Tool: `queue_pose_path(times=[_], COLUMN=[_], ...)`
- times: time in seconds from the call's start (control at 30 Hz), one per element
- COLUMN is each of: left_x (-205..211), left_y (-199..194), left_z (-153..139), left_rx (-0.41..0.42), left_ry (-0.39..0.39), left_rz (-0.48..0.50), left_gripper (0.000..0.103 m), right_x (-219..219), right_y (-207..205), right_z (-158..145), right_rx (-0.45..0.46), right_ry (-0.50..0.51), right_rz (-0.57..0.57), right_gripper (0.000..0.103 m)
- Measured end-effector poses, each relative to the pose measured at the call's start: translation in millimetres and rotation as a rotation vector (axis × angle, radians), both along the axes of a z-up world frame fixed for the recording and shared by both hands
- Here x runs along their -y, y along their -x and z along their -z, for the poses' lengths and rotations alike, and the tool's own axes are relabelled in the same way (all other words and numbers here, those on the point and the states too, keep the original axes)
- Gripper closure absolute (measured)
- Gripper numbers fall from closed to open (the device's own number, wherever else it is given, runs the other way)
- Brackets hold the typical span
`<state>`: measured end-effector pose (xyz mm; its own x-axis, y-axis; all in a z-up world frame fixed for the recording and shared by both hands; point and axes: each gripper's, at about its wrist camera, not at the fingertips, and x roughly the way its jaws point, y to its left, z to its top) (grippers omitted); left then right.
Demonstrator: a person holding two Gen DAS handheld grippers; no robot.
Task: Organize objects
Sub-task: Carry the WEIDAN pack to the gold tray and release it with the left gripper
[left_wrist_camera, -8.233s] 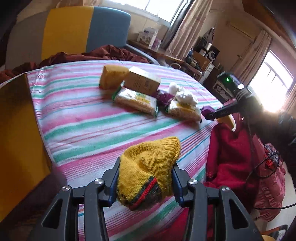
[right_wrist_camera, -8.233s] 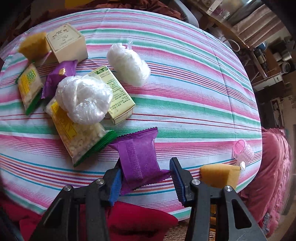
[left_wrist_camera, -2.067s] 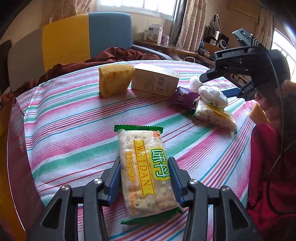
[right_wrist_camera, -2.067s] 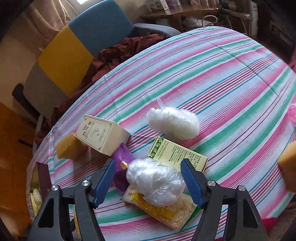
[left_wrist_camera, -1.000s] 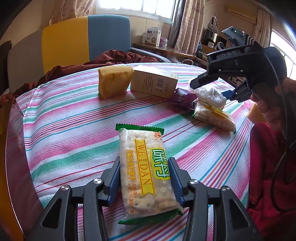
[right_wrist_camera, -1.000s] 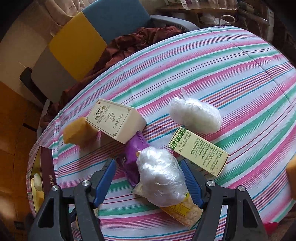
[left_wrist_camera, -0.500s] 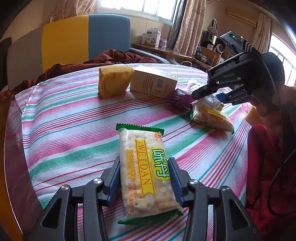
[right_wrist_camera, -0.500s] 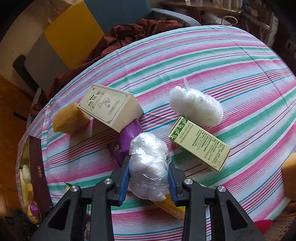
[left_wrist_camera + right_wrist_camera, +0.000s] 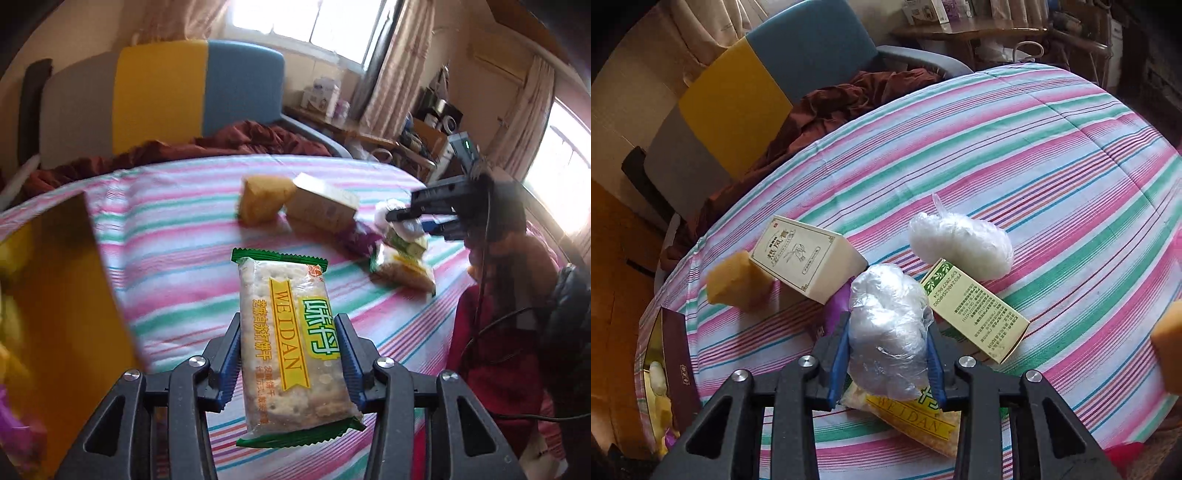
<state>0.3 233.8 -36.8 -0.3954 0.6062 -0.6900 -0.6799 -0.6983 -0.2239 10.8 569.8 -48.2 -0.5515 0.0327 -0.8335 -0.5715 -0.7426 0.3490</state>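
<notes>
My left gripper (image 9: 290, 360) is shut on a green-edged WEIDAN cracker packet (image 9: 291, 343) and holds it above the striped tablecloth (image 9: 177, 229), beside a gold-lined box (image 9: 55, 302) at the left. My right gripper (image 9: 886, 354) is shut on a white plastic-wrapped bundle (image 9: 886, 328), just above a second cracker packet (image 9: 916, 417). The right gripper also shows in the left wrist view (image 9: 410, 218) at the far right of the table.
On the cloth lie a yellow sponge (image 9: 738, 280), a cream carton (image 9: 805, 254), a purple packet (image 9: 836, 306), a green-and-cream box (image 9: 975, 314) and another white bundle (image 9: 960, 243). The open box (image 9: 676, 365) stands at the table's left edge. An armchair (image 9: 768, 74) is behind.
My left gripper has lifted the cracker packet off the cloth and swung left toward the gold-lined box. My right gripper has closed on the white bundle and raised it slightly.
</notes>
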Motion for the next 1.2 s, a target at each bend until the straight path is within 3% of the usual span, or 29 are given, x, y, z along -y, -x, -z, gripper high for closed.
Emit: queue_pose_path(times=[0.2, 0.33, 0.47, 0.73, 0.9, 1.03, 1.2], left_x=[86, 146, 189, 208, 208, 215, 222], left_y=[37, 72, 121, 205, 233, 234, 214], left_z=[-27, -26, -15, 26, 49, 51, 32], left_rx=[0.006, 0.039, 0.136, 0.267, 0.324, 0.338, 0.269], left_ry=[-0.016, 0.007, 0.011, 0.107, 0.181, 0.193, 0.178], left_rz=[-0.208, -0.344, -0.457, -0.553, -0.599, -0.649, -0.653], left_gripper=[0.056, 0.056, 0.056, 0.056, 0.055, 0.053, 0.052], right_x=[7, 11, 14, 15, 16, 17, 18], right_y=[-2, -2, -2, -1, 0, 2, 3], right_z=[-10, -14, -15, -14, -13, -12, -12], right_rx=[-0.059, -0.076, -0.082, -0.075, -0.074, -0.065, -0.058], right_ry=[-0.020, -0.032, -0.043, -0.044, -0.044, -0.047, -0.055], right_rz=[-0.030, -0.048, -0.058, -0.073, -0.086, -0.094, -0.096], right_gripper=[0.066, 0.066, 0.066, 0.066, 0.066, 0.066, 0.066])
